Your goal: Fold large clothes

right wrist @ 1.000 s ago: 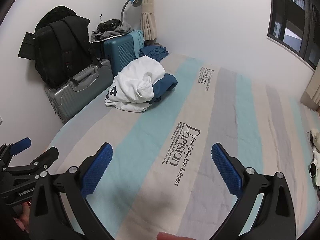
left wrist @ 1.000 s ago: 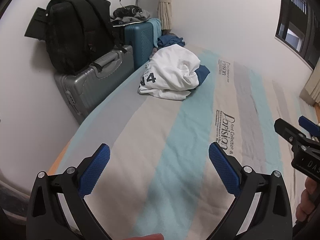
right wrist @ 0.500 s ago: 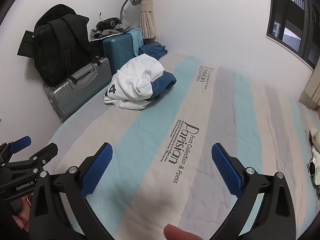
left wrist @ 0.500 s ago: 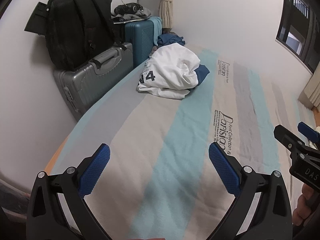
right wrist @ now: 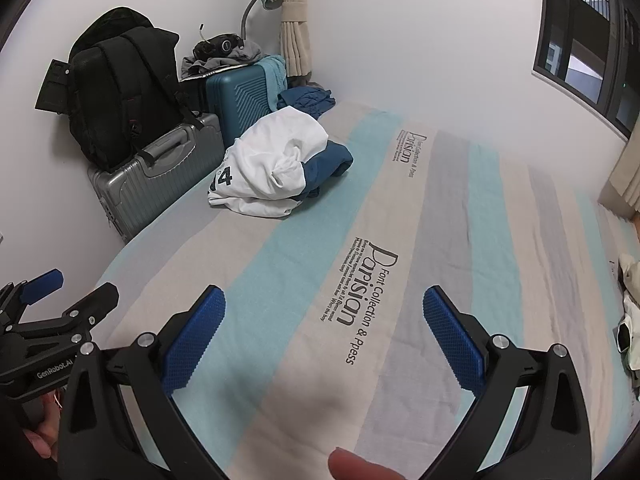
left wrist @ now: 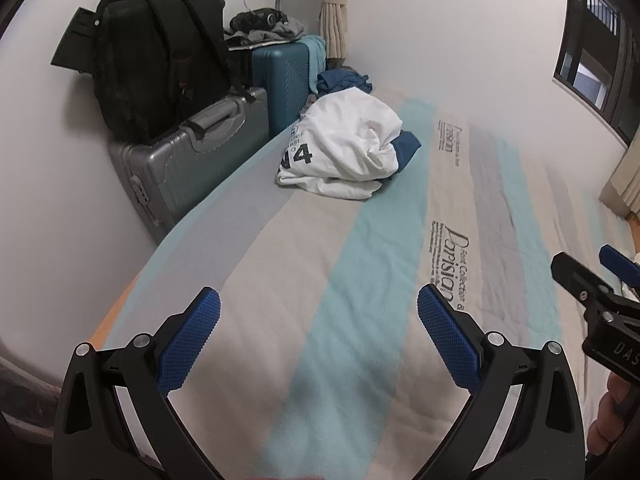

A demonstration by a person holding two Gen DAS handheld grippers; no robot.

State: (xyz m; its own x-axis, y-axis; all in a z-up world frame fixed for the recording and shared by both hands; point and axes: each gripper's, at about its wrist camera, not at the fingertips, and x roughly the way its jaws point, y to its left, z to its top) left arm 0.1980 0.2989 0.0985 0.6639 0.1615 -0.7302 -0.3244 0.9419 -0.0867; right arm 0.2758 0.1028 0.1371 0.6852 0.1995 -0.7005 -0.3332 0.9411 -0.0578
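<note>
Both cameras sit a little closer to the crumpled clothes than 1 second ago, and the pile is a bit lower and larger in each view; the clothes themselves lie as before.

From the left wrist camera, the left gripper (left wrist: 319,338) hangs over the striped bed cover (left wrist: 360,264) with its 2 blue pads (left wrist: 189,342) spread wide and nothing between them. The white shirt (left wrist: 346,148) with a dark number print lies bunched at the far left part of the bed, well apart from the gripper, and a dark blue garment (left wrist: 407,147) shows from under its right side. Beside the bed stand a silver suitcase (left wrist: 188,160) with a black backpack (left wrist: 156,60) on top and a teal suitcase (left wrist: 286,76) behind. At the right edge the right gripper (left wrist: 600,280) comes into view – its jaws stand apart.

From the right wrist camera, the right gripper (right wrist: 324,340) is also spread wide and empty above the cover (right wrist: 452,240), near the printed word "Parisian". The white shirt (right wrist: 276,168) lies far ahead to the left, on top of the blue garment (right wrist: 332,164) – both touch each other and rest on the bed near the silver suitcase (right wrist: 160,176). At the lower left, the left gripper (right wrist: 66,290) shows with its fingers apart, held in a hand (right wrist: 42,436). A blurred fingertip (right wrist: 352,466) is at the bottom edge.
</note>
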